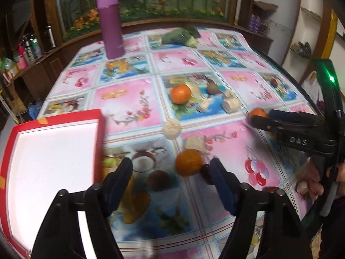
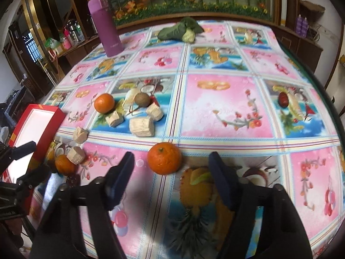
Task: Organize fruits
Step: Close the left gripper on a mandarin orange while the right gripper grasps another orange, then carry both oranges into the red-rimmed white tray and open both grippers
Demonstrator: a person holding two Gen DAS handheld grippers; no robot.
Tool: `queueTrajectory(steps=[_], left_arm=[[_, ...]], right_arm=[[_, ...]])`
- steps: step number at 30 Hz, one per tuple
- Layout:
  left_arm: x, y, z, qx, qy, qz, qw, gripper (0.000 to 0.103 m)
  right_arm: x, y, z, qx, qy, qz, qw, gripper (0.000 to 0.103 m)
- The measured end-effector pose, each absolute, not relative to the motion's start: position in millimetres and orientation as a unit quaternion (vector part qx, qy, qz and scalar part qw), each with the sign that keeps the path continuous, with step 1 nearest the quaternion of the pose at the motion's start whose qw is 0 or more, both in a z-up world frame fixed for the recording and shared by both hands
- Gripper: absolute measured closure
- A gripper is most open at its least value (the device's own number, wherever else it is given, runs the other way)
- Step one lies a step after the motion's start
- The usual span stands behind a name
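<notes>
Left tongs [image 1: 171, 169] gaped wide over desk [image 1: 215, 64], orange [image 1: 189, 162] between tips, touching neither. Right tongs [image 2: 171, 164] also spread, empty, another orange [image 2: 164, 161] between tips. Red box [image 1: 54, 151] lay left.

Both grippers low over the table, jaws spread wide.

Left gripper [image 1: 171, 168] points forward, fingers apart, nothing between the pads. Right gripper [image 2: 171, 164] likewise wide and gripping nothing; seen from the left camera it reaches in from the right, a hand [image 1: 310, 178] on its handle.
</notes>
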State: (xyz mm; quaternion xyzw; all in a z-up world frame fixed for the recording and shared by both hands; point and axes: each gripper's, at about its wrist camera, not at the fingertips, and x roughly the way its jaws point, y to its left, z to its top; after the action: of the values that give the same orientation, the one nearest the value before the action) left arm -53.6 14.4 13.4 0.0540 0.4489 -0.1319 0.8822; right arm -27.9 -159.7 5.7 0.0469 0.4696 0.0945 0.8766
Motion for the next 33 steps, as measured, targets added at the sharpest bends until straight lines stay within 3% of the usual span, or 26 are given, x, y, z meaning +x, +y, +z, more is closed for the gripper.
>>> queueTrajectory(steps=[2,10,12,18,26,33], left_arm=[[-50,11,11,0.06,0.456,-0.134,0.878,0.04],[-40,0,5,0.074,0.461,-0.153,0.871,0.05],[-36,1,1,0.068,0.472,-0.159,0.864,0.054],[-34,-2,-3,0.066,0.474,-0.178,0.86,0.057],[-35,-6,-5,0.069,0.475,-0.193,0.856,0.072],[-37,-3,-5,0.058,0.472,-0.19,0.859,0.074]], right_arm=[[-26,-159,2,0.048,0.477,0.095,0.872,0.046],[-28,-160,2,0.049,0.468,0.098,0.877,0.054],[-27,-160,1,0.054,0.466,0.102,0.877,0.061],[-28,-160,1,0.057,0.461,0.111,0.878,0.068],[-29,-162,1,0.071,0.459,0.117,0.878,0.068],[-32,-162,4,0.073,0.449,0.122,0.882,0.068]])
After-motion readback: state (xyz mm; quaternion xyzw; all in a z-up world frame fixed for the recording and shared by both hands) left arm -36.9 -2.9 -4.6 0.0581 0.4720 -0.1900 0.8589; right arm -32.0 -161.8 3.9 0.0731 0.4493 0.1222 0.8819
